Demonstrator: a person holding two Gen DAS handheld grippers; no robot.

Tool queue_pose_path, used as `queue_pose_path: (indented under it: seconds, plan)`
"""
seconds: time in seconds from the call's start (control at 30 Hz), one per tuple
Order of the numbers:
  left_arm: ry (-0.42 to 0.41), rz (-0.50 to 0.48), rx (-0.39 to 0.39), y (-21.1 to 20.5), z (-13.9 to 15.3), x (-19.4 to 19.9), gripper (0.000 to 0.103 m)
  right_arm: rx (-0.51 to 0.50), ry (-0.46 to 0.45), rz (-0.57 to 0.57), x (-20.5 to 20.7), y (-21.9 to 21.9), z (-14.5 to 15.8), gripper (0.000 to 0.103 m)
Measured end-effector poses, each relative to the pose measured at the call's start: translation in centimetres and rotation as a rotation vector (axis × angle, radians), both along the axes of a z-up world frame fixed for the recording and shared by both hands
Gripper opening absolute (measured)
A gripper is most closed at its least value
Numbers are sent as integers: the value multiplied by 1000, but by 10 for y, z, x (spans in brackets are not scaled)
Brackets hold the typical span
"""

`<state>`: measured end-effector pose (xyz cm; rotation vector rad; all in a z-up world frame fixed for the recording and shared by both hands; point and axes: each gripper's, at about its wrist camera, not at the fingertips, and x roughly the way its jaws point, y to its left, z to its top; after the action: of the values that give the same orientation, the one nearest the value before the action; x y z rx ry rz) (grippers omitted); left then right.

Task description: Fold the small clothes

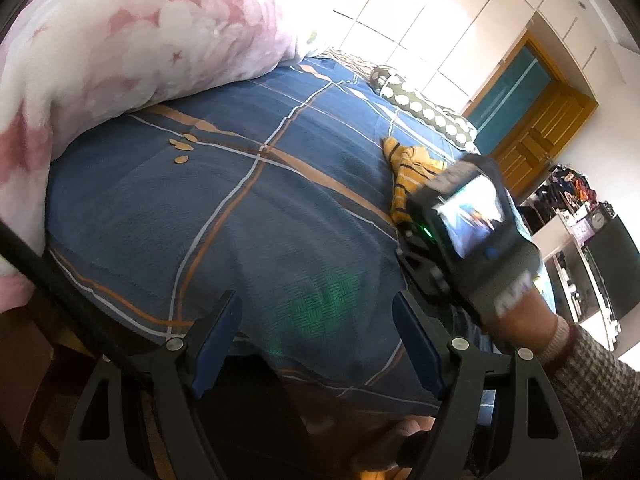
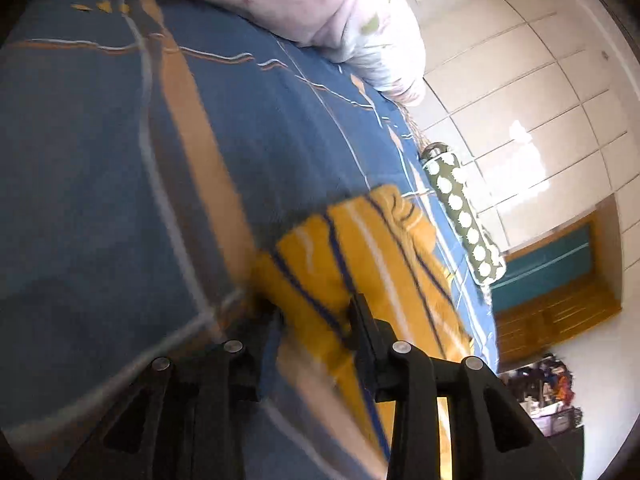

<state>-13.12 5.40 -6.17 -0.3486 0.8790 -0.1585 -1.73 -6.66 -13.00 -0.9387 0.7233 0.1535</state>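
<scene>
My left claw (image 1: pixel 316 344) hangs wide open over the blue bed (image 1: pixel 224 208), nothing between its pads; my right claw (image 2: pixel 312 320) has the yellow striped garment (image 2: pixel 360 256) between its jaws, but blur hides whether they press it; the garment lies crumpled on the bed, near the spotted pillow (image 2: pixel 464 216); a pink quilt (image 1: pixel 120 40) is bunched at the far edge.

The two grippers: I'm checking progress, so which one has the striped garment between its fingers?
The right gripper, with the yellow striped garment between its fingers; the left gripper stands open over bare blue bedsheet.
</scene>
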Motion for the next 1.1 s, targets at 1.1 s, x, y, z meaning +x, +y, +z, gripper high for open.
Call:
queue_pose_path:
  seconds: [1.1]
  plan:
    - [89, -309, 122, -189, 11, 33, 76, 1373, 66, -896, -74, -462, 36, 7]
